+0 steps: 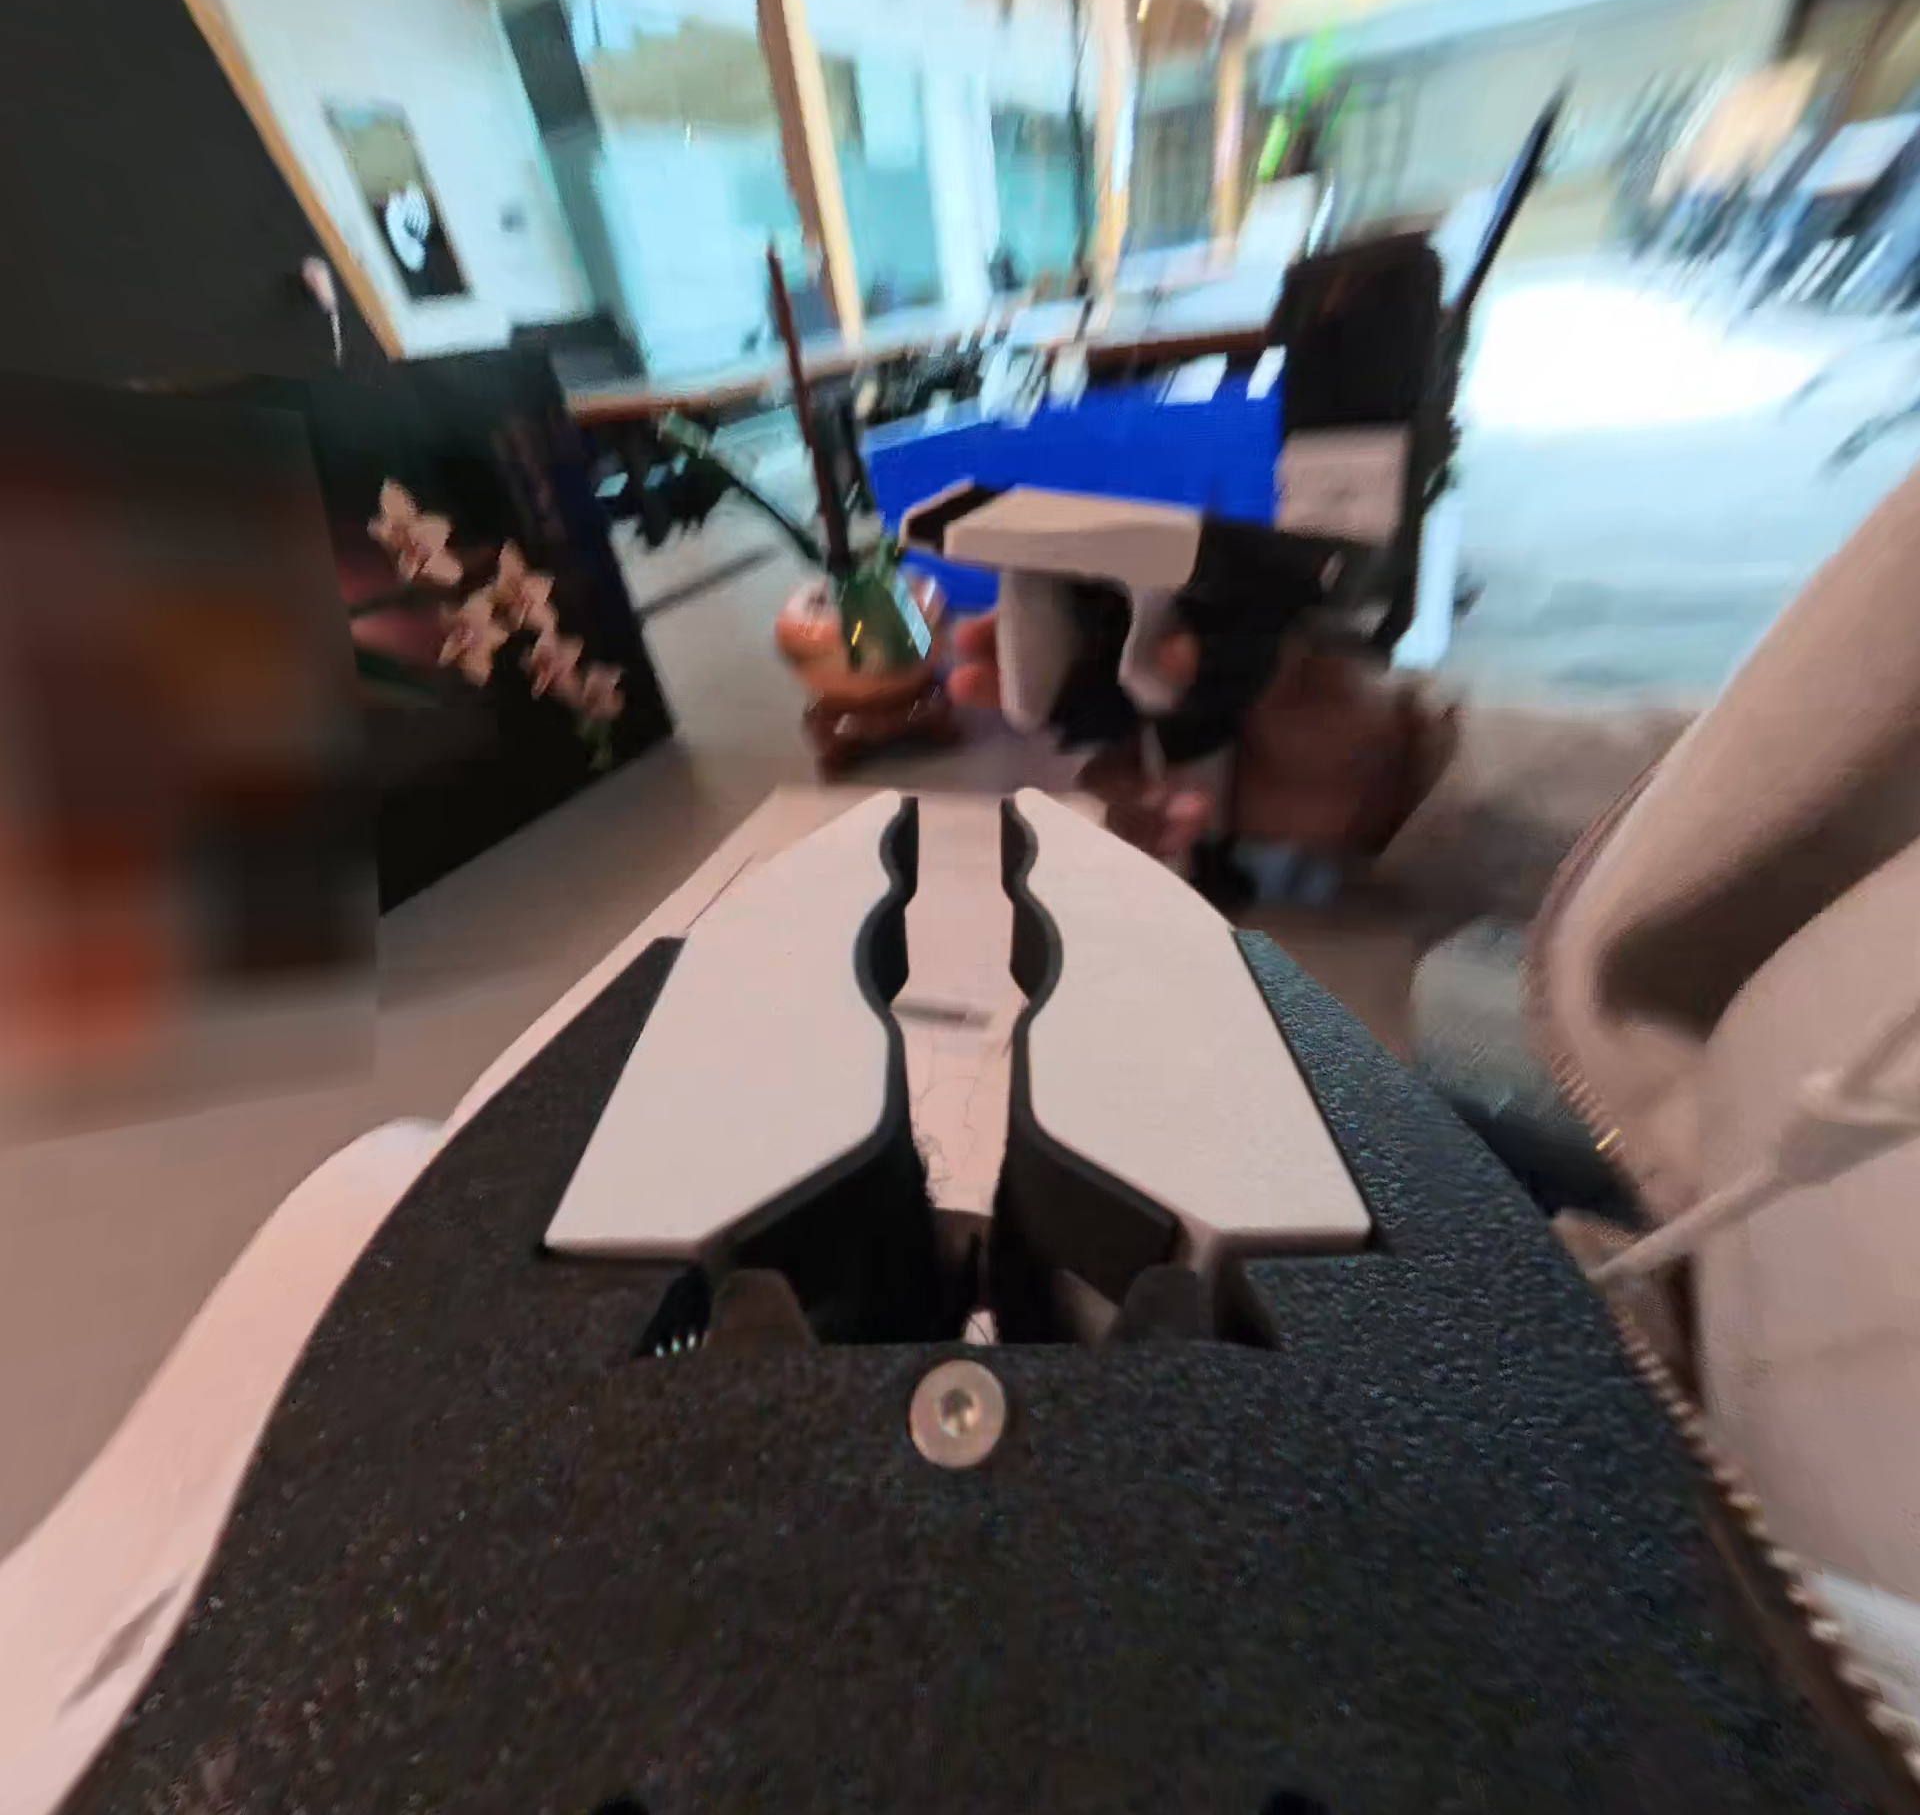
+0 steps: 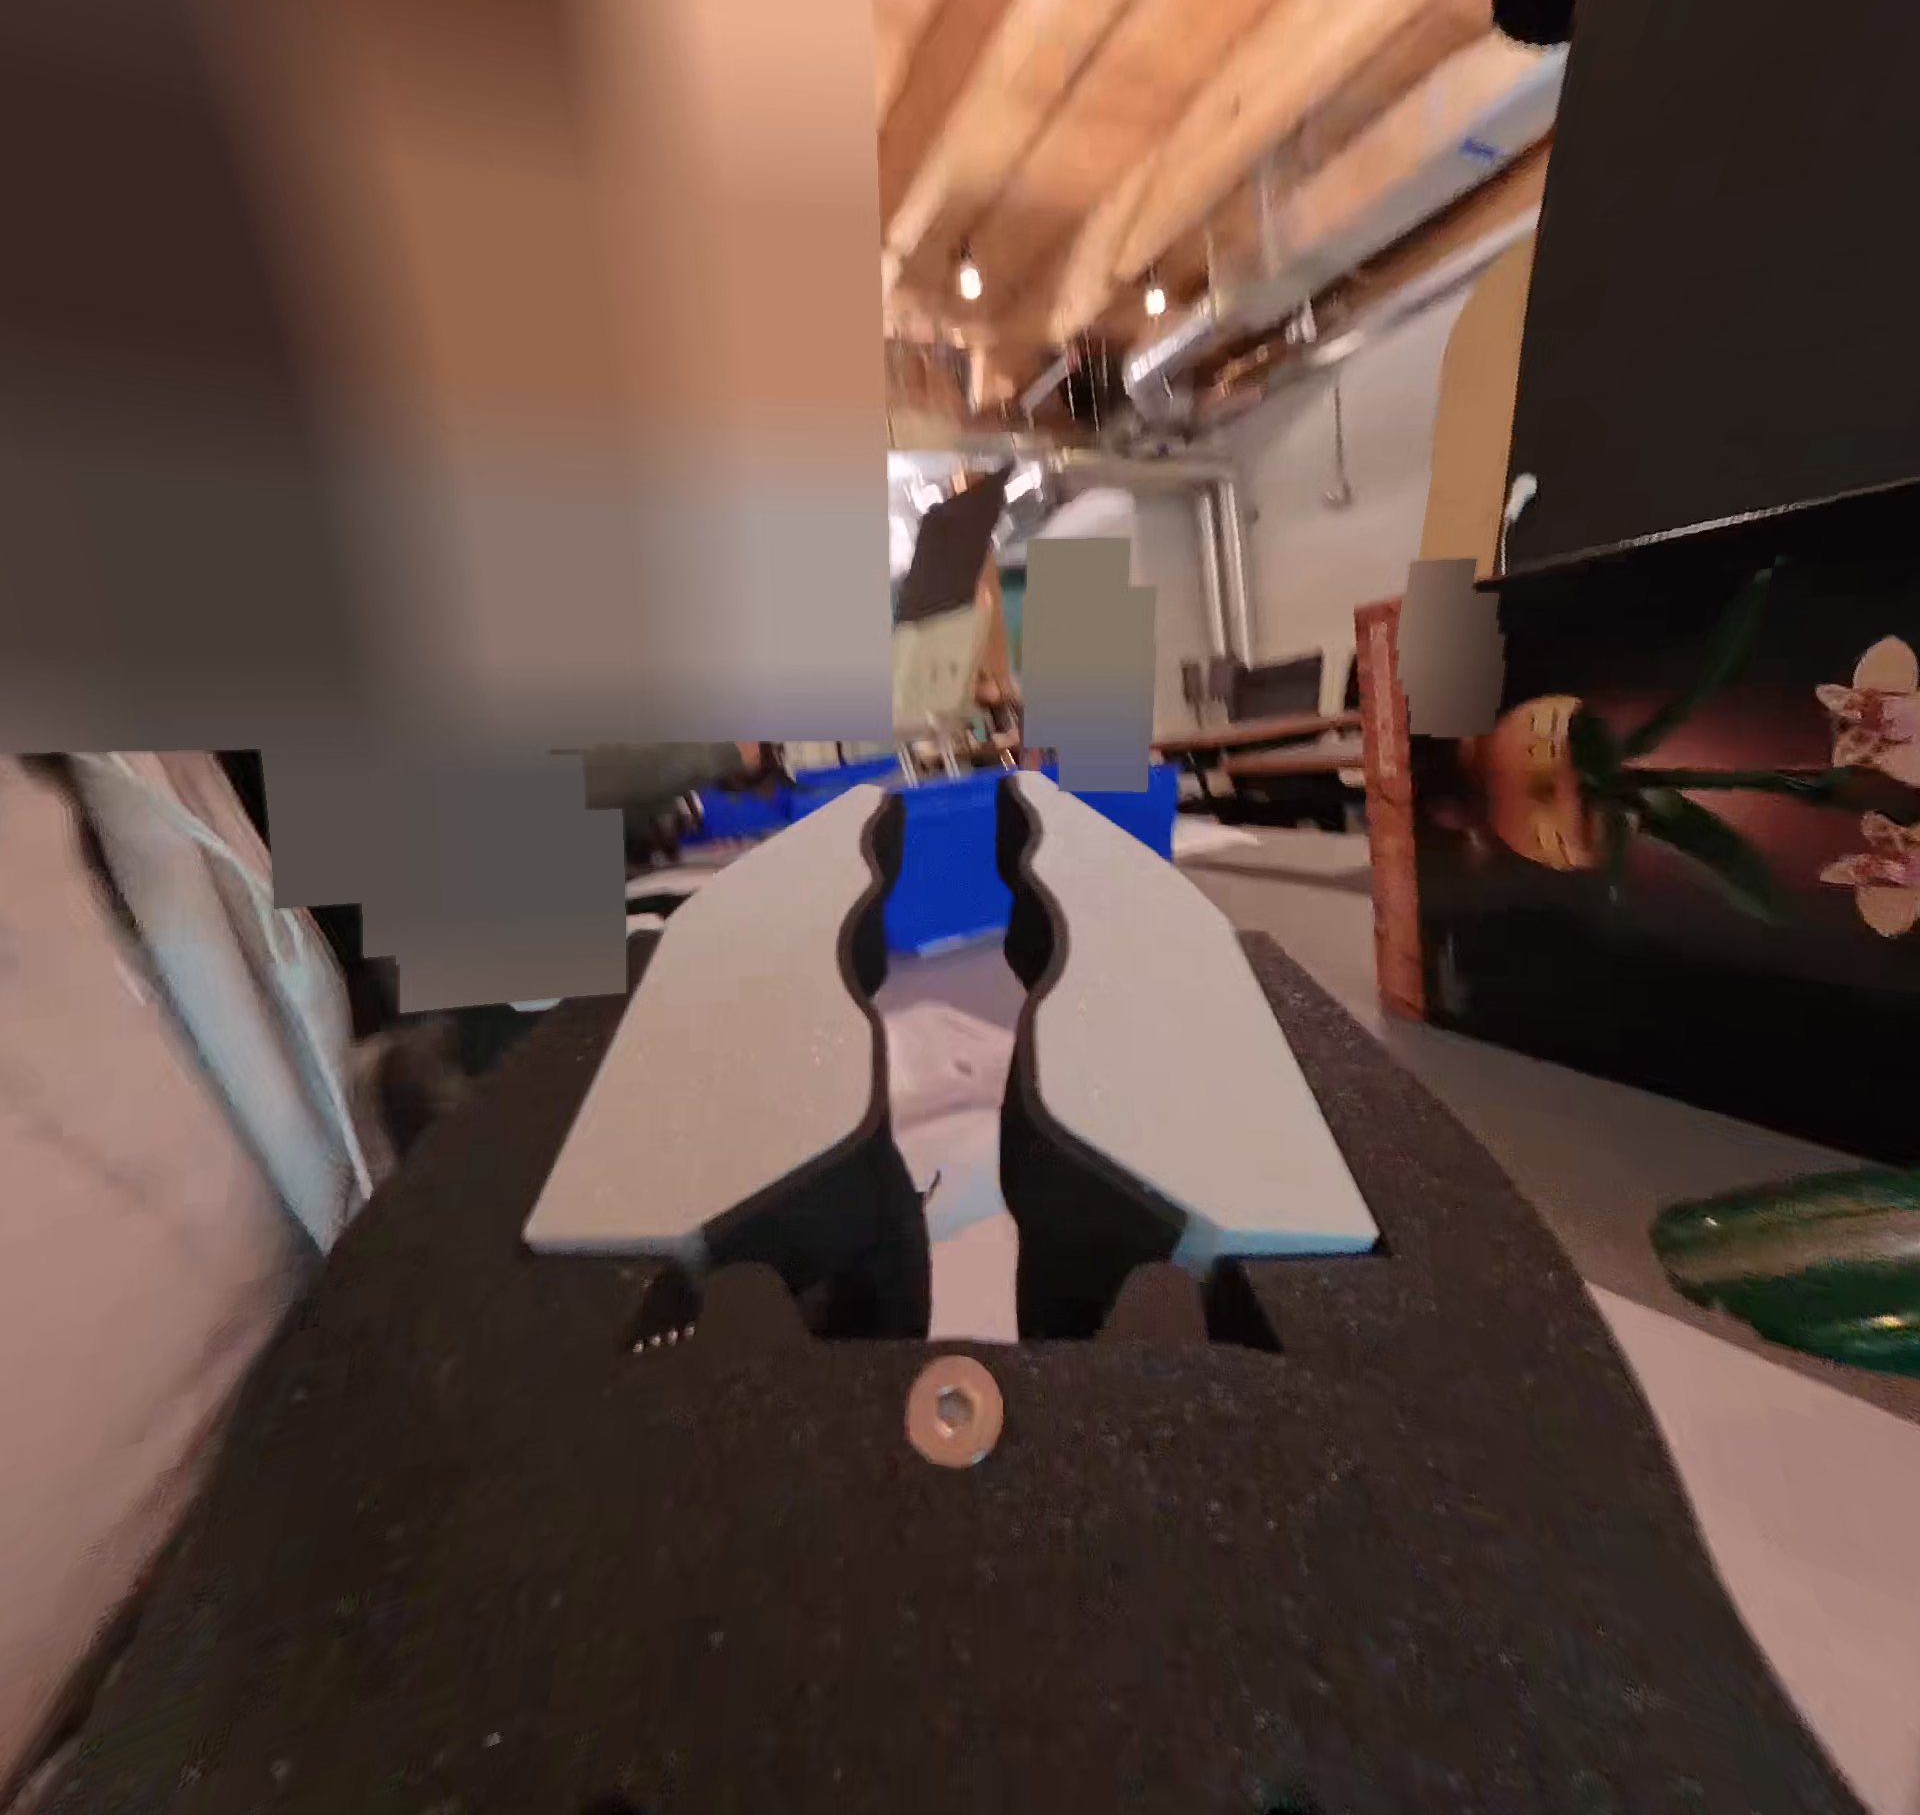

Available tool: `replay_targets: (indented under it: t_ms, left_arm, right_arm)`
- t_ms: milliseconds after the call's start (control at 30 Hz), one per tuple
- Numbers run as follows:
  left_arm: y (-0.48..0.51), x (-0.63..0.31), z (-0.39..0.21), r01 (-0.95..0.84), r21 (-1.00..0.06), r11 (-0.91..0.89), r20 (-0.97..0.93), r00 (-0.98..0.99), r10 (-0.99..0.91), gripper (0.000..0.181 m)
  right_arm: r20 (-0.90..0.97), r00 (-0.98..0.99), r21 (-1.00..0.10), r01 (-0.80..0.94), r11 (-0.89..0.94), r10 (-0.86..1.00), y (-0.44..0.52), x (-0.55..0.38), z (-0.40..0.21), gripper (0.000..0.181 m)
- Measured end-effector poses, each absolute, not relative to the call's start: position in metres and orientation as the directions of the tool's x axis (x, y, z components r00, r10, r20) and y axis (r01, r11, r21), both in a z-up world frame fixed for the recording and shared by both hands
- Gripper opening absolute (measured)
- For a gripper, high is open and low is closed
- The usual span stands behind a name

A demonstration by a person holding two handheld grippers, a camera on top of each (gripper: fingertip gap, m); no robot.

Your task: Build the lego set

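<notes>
Your left tool point(image 1: 958, 809) and right tool point(image 2: 945, 799) are both slightly parted and grasp nothing, while the potted lego orchid point(image 1: 868, 653) looks only partly built.

Bright indoor light, heavy motion blur beyond sharp foregrounds, fisheye-warped edges.
</notes>
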State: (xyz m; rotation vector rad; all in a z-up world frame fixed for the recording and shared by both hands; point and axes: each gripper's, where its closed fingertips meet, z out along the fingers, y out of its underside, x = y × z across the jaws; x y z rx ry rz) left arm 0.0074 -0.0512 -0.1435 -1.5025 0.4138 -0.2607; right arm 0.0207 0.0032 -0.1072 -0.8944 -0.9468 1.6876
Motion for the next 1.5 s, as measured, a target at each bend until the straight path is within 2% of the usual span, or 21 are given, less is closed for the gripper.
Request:
replay_targets:
  t_ms: [33,100,133,233,400,533,700,1300,1500]
  left_arm:
    - [-0.052,0.011,-0.135,-0.010,-0.994,0.106,-0.057,0.887,-0.458,0.016]
    - [-0.052,0.017,-0.126,0.087,-0.982,0.169,-0.018,0.841,-0.540,0.021]
    - [-0.052,0.020,-0.124,0.112,-0.975,0.192,-0.020,0.817,-0.576,0.025]
    - [-0.058,0.034,-0.122,0.124,-0.957,0.262,-0.083,0.749,-0.658,0.032]
    - [-0.065,0.044,-0.120,0.074,-0.940,0.333,-0.180,0.720,-0.670,0.029]
    - [-0.068,0.042,-0.117,0.021,-0.916,0.400,-0.251,0.749,-0.614,0.027]
    - [-0.077,0.035,-0.105,0.083,-0.886,0.455,-0.232,0.771,-0.593,0.021]
    - [-0.080,0.038,-0.108,0.074,-0.890,0.451,-0.241,0.761,-0.602,0.020]
    - [-0.078,0.053,-0.118,0.094,-0.943,0.319,-0.169,0.693,-0.701,0.016]
  right_arm:
    - [-0.142,-0.277,-0.868,-0.426,-0.254,0.950,0.007,0.024,-0.101,0.028]
    - [-0.108,-0.246,-0.842,-0.492,-0.220,0.963,0.011,0.026,-0.095,0.061]
    - [-0.062,-0.237,-0.845,-0.505,-0.177,0.970,0.006,0.026,-0.095,0.069]
    - [0.067,-0.233,-0.876,-0.479,-0.054,0.970,-0.012,0.020,-0.101,0.072]
    - [0.115,-0.162,-0.888,-0.460,0.028,0.980,-0.008,0.014,-0.105,0.039]
    - [0.127,-0.151,-0.910,-0.410,0.055,0.980,-0.009,0.004,-0.113,0.028]
    - [0.176,-0.198,-0.953,-0.279,0.116,0.964,-0.020,-0.011,-0.132,0.020]
    - [0.201,-0.206,-0.957,-0.253,0.146,0.958,-0.024,-0.016,-0.137,0.015]
    - [0.205,-0.194,-0.955,-0.256,0.152,0.959,-0.024,-0.013,-0.135,0.014]
